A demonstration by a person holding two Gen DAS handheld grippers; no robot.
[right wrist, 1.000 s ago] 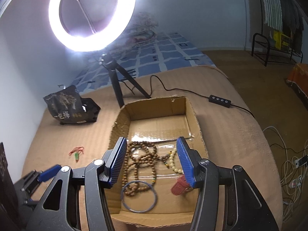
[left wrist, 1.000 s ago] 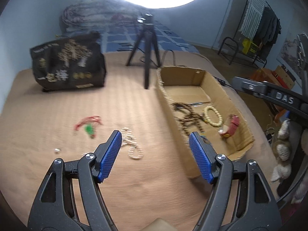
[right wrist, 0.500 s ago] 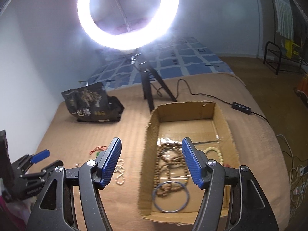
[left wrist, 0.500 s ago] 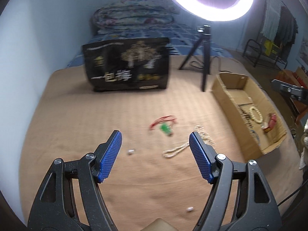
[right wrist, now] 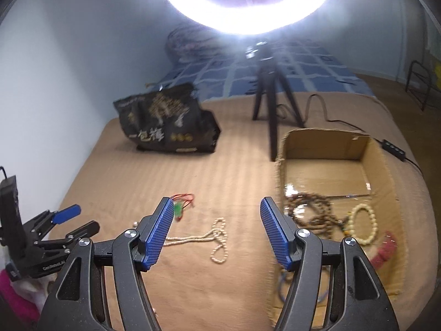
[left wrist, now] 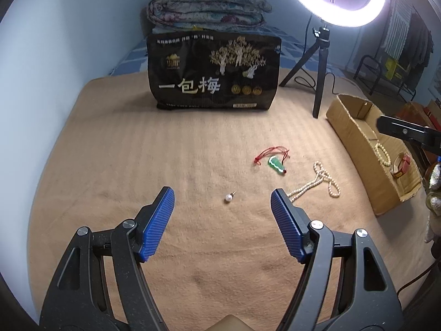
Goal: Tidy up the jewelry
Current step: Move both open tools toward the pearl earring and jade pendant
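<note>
On the tan blanket lie a small pearl earring (left wrist: 228, 198), a green pendant on a red cord (left wrist: 277, 165) and a pearl necklace (left wrist: 319, 182). My left gripper (left wrist: 222, 193) is open and empty, with the earring on the blanket just beyond its tips. In the right wrist view my right gripper (right wrist: 216, 201) is open and empty above the pearl necklace (right wrist: 217, 237); the green pendant (right wrist: 179, 208) shows by its left fingertip. The cardboard box (right wrist: 325, 173) to the right holds wooden beads (right wrist: 311, 212), a cream bracelet (right wrist: 361, 223), a red piece and a blue ring.
A black printed bag (left wrist: 213, 74) stands at the back, a folded quilt (left wrist: 206, 8) behind it. The ring light's tripod (left wrist: 319, 63) stands between bag and cardboard box (left wrist: 355, 138), its cable running behind the box. The blanket's edge drops off at the left and front.
Both views swung left, away from the box toward the loose jewelry. The right gripper left the box, now over the pearl necklace, jaws wider. The left gripper came up to the pearl earring.
</note>
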